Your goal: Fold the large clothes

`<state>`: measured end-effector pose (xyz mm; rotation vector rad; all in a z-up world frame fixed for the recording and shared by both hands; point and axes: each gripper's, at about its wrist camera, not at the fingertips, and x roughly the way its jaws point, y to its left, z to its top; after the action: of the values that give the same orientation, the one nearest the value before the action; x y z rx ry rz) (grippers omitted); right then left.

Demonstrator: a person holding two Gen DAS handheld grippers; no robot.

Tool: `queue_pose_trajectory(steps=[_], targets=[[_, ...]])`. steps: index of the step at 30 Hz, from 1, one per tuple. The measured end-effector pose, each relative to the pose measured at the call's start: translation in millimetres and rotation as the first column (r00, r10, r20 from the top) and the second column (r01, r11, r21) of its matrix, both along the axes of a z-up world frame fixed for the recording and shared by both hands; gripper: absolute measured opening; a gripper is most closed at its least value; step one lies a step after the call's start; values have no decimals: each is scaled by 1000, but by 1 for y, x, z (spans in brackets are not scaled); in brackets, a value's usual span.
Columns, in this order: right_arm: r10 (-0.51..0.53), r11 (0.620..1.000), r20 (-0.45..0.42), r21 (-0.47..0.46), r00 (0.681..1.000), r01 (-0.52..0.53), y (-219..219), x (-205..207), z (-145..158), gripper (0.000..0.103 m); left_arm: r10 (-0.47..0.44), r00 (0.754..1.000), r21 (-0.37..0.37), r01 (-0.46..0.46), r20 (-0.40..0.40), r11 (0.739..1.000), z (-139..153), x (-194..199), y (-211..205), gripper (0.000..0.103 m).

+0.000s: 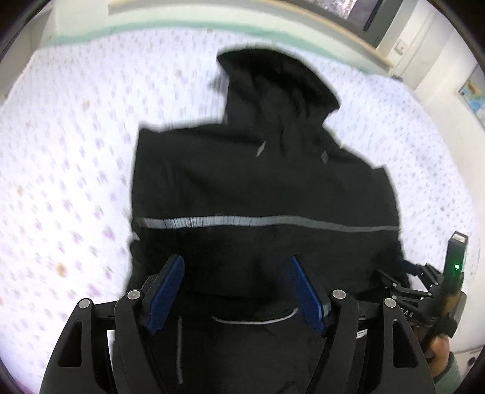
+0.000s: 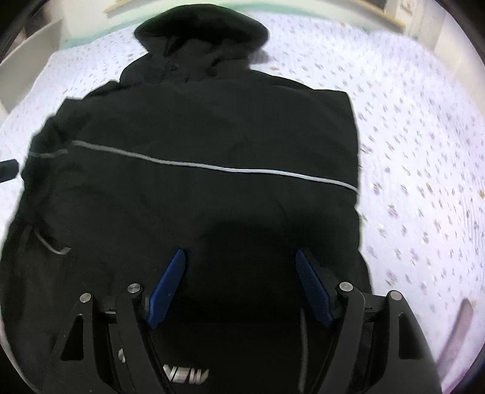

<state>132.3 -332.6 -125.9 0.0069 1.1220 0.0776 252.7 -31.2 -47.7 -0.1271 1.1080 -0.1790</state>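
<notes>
A black hooded jacket [image 1: 257, 188] lay spread on a bed covered by a white bedspread [image 1: 66, 169] printed with small purple flowers. Its hood [image 1: 272, 81] pointed toward the far edge of the bed, and the body reached back to the near edge, under both grippers. A thin grey reflective stripe [image 1: 242, 220] ran from left to right across the middle of the garment. Both views were somewhat blurred.

In the left wrist view, the left gripper [image 1: 236, 292] hung over the near part of the jacket with its blue-padded fingers [image 1: 166, 291] spread wide and nothing between them; whether the tips touched the cloth could not be told. Beneath it a curved grey trim line showed on the fabric. At the right edge of that view the right gripper [image 1: 403, 288] appeared beside the jacket's near right corner, gripped by a person's hand [image 1: 439, 348], with a green light lit on its body.

In the right wrist view, the right gripper [image 2: 242, 285] likewise had its blue fingers [image 2: 312, 288] held wide apart, holding nothing, above the jacket [image 2: 197, 145]. The hood [image 2: 203, 27] lay at the far side, and the stripe [image 2: 212, 166] crossed the body. Pale lettering [image 2: 185, 375] showed on the cloth at the near edge. The bedspread [image 2: 418, 151] lay bare on the right.
</notes>
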Motion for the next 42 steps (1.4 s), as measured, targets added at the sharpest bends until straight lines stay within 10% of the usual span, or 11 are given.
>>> queue_pose_trajectory(steps=[12,31,33,34,35,39,42], targets=[[-56,984,176,178,983,24,-7,120,161,77,29,980,-81,-13,197,997,118,92,21,73],[-133,960,-56,241,990,142,-27,340,22,65,47,999,106,-48,10,993,-51,349,-20,73],[-98,957,-102,262,990,122,-22,355,3,38,80,997,112,-80,4,990,-61,363,-16,58],[-107,966,-104,226,989,129,-22,358,2,6,98,995,114,-99,17,989,-61,368,-10,44],[-159,959,-64,229,985,169,-35,355,11,6,123,992,88,-125,19,988,-56,370,2,30],[-226,869,57,462,972,175,-86,321,56,6,156,988,-310,-149,-2,939,-31,350,61,41],[-187,912,85,385,979,141,-74,309,51,6,129,992,-182,-130,-18,975,-48,340,49,42]])
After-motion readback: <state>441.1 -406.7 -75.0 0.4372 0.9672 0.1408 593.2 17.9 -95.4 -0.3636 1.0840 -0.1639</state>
